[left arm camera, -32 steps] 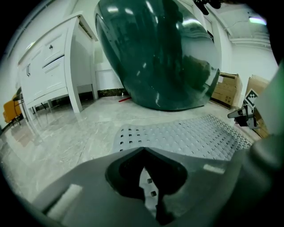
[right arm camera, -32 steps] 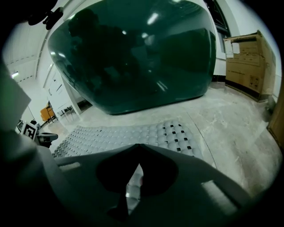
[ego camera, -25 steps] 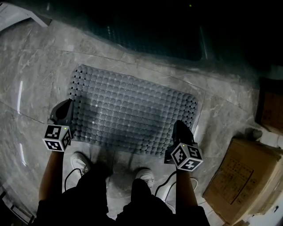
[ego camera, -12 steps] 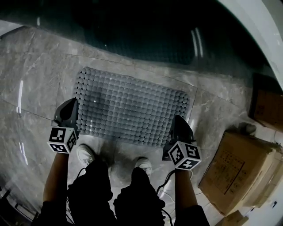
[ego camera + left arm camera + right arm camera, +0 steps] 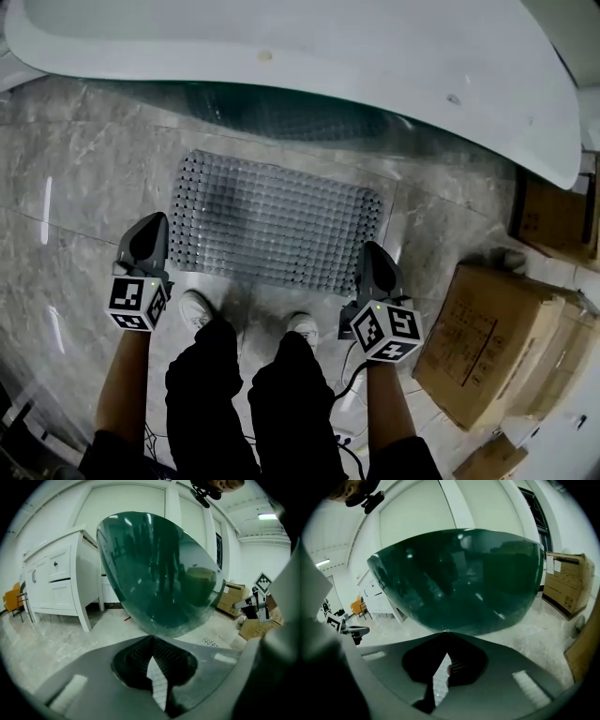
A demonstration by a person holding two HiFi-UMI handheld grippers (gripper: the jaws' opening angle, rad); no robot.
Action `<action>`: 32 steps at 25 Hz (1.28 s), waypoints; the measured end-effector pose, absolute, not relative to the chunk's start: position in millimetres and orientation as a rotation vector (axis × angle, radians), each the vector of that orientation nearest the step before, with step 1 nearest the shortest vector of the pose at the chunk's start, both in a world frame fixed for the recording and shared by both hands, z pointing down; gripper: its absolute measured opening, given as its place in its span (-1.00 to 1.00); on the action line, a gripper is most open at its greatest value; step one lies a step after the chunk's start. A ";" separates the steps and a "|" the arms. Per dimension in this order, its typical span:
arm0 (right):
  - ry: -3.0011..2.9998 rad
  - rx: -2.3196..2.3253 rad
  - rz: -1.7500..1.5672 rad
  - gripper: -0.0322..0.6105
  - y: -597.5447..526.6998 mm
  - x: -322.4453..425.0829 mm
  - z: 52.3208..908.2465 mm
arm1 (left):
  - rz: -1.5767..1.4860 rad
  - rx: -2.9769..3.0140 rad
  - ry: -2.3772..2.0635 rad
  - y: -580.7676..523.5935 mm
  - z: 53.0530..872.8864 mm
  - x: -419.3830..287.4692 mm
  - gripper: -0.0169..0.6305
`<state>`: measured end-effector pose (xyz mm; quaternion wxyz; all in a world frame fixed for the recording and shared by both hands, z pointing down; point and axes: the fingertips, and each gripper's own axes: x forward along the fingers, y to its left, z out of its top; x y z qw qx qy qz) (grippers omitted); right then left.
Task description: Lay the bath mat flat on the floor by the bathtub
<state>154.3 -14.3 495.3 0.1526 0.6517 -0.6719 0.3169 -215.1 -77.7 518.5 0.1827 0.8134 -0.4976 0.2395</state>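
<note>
The grey studded bath mat lies flat on the marble floor, right in front of the bathtub. My left gripper hovers above the mat's near left corner, jaws shut and empty. My right gripper hovers above the near right corner, also shut with nothing in it. In the left gripper view the jaws meet at the tip, with the mat far below and the dark green tub wall ahead. The right gripper view shows the same: closed jaws before the tub wall.
Cardboard boxes stand on the floor at the right. A white cabinet stands left of the tub. The person's shoes are just behind the mat's near edge. A cable trails by the feet.
Both grippers have lifted straight up from the mat's near corners. The mat stays flat on the floor. The head view has risen and the tub's white rim has come into sight.
</note>
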 end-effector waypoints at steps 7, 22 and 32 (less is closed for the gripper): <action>-1.929 1.888 0.901 -0.82 -16.1 138.3 416.3 | 0.661 2.321 -1.375 -75.9 440.7 -212.1 -0.95; -1.947 1.951 0.852 -0.82 -26.9 107.2 265.2 | 0.612 2.379 -1.342 -80.6 300.3 -212.2 -0.95; -1.953 2.048 0.787 -0.82 -23.2 101.6 167.3 | 0.607 2.454 -1.291 -75.4 208.2 -195.3 -0.95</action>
